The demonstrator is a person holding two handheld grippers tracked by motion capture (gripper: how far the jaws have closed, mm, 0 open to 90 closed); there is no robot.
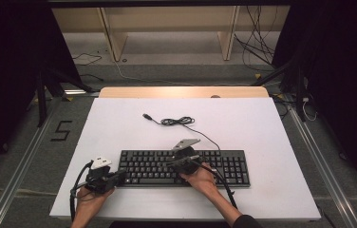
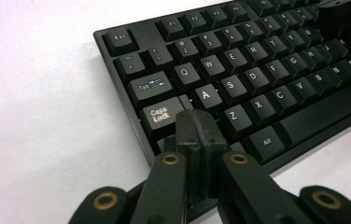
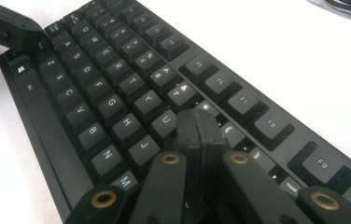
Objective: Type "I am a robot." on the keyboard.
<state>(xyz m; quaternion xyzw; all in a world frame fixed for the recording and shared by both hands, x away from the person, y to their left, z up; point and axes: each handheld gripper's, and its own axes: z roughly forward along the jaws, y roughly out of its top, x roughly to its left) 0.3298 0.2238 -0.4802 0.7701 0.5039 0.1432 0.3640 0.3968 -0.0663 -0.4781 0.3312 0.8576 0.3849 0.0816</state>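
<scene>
I have both grippers closed on nothing, left gripper at the keyboard's left end, right gripper mid-keys (2 pointed tips, I judge, for pressing keys), keyboard lying along the table's near edge.

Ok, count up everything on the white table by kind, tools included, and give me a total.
Black full-size keyboard: 1
Black coiled keyboard cable with plug: 1
Black hand-held two-jaw tools: 2, the left tool and the right tool, both shut
Total: 4
</scene>
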